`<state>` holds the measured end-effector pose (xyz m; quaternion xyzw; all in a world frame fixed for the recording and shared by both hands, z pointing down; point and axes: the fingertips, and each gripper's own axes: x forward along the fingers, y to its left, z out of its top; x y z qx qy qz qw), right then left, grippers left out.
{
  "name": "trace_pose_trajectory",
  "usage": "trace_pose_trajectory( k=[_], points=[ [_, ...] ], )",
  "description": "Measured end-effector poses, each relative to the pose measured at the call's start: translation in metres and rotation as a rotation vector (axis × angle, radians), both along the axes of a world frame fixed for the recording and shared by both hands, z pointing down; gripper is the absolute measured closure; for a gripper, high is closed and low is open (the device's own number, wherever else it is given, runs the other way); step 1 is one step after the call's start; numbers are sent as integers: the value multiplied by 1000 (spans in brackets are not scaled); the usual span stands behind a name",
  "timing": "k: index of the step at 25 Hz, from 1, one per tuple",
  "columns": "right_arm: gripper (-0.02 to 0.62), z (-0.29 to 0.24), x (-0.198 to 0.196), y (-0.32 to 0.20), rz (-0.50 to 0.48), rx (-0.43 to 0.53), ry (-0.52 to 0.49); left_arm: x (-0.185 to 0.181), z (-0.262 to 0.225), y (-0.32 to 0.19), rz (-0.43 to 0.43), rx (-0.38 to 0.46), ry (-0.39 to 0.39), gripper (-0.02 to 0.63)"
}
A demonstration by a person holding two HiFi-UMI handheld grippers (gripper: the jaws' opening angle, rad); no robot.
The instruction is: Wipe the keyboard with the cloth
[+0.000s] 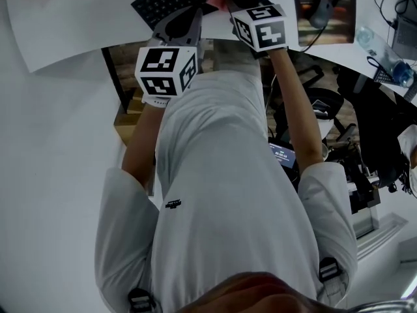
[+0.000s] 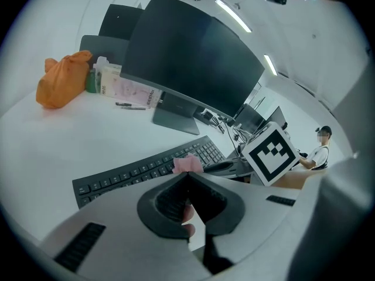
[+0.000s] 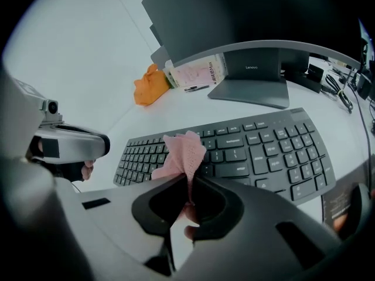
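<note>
"Keyboard (image 3: 263, 151) status? How far along?"
"Early or mid-wipe, can't say which. Cloth (image 3: 184, 151) is at the keys, left of centre, but no streak or damp patch shows what's been covered. I'd judge most of the wiping is left, esp. the right half."
"Touching the keys?"
"Prob. on them or just above; no view settles it. Right tongs (image 3: 190, 179) are pressed together on a bunched corner of it, and the rest fans up & out past the tips."
"Left tongs (image 2: 186, 174)?"
"Pressed together too, w/ nothing between them. They're off the keyboard's left end, near the desk (image 3: 176, 115) edge, not on the keys."
"Where's the keyboard exactly?"
"Flat on the white desk, in front of the monitor (image 3: 252, 16) stand, along the edge nearest the person."
"Looks?"
"Black, low, curved ergonomic layout w/ the key rows arcing. No crumbs or marks visible, though the views are too coarse to show dust. Cloth is pink, thin & crinkled. Orange bag (image 3: 149, 86) sits well behind, out of the way."
</note>
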<state>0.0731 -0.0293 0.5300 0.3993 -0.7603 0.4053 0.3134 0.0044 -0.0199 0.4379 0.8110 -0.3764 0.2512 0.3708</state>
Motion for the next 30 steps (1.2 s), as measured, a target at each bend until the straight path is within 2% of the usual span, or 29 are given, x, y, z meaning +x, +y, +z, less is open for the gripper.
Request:
trace_pose_trajectory(
  k=[12,30],
  points=[
    [565,0,40,-18,19,47,11,30,0,-14,26,0,-2,592],
    [565,-4,90,-25,6,24,44,75,3,-33,62,-10,3,592]
  ],
)
